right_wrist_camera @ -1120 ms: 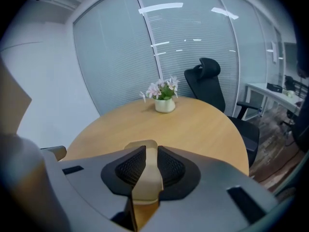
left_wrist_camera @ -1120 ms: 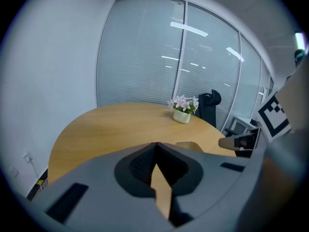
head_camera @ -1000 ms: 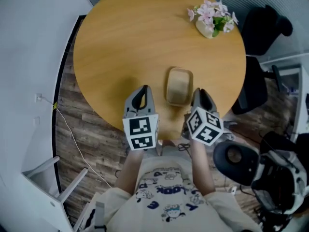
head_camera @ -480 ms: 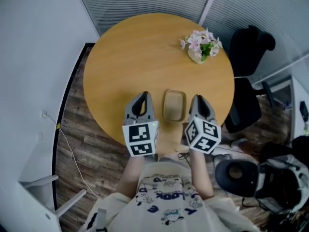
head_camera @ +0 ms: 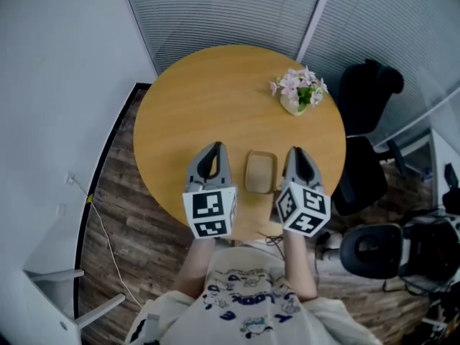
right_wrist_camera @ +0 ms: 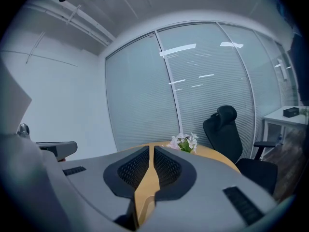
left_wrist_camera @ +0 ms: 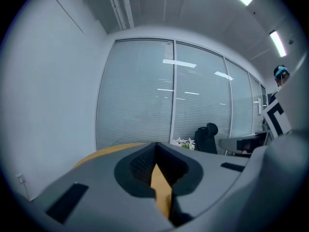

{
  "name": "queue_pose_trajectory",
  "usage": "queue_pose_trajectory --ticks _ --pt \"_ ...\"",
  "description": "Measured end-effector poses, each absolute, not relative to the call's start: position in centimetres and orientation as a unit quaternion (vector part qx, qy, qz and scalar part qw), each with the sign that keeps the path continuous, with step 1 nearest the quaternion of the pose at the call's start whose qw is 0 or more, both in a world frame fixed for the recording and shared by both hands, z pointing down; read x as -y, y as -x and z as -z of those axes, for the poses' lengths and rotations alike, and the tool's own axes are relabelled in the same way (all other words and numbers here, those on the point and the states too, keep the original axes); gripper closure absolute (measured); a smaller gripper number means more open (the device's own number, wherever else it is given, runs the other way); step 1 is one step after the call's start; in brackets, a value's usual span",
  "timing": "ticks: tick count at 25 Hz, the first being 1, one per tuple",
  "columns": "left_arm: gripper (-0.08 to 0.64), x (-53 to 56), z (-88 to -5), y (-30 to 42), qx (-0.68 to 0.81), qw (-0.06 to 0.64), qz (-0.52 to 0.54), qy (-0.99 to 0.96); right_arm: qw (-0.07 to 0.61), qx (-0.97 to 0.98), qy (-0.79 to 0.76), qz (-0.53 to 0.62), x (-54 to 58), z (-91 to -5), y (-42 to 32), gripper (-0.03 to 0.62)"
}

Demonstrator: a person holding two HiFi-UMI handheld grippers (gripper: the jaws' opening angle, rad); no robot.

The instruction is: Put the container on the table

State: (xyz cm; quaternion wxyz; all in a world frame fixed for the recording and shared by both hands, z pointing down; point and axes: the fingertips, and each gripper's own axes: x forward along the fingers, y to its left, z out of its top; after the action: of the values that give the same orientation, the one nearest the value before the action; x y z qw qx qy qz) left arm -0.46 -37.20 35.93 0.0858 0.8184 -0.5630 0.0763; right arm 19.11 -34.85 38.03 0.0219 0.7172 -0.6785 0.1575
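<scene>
left gripper (head_camera: 212,148), right gripper (head_camera: 296,151) lifted, flanking container (head_camera: 260,172), seemingly shut.

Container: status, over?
Shut, empty: left gripper, right gripper. Set on table: container, between them, untouched. Only flowers, far edge, well clear.

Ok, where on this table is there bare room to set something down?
The table is bare across its left and far parts, from the flowers round to the left gripper. The strip between flowers and container is free too. Crowded only at the near edge: the container lies between the left gripper and right gripper.
</scene>
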Motion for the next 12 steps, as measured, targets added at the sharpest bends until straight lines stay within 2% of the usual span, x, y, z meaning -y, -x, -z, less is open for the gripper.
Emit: queue_pose_trajectory --ticks 12 --pt "0.557 36.8 -34.6 0.4 0.566 0.074 -0.064 -0.818 0.018 0.687 -0.712 -0.146 34.7 -37.1 -18.8 0.561"
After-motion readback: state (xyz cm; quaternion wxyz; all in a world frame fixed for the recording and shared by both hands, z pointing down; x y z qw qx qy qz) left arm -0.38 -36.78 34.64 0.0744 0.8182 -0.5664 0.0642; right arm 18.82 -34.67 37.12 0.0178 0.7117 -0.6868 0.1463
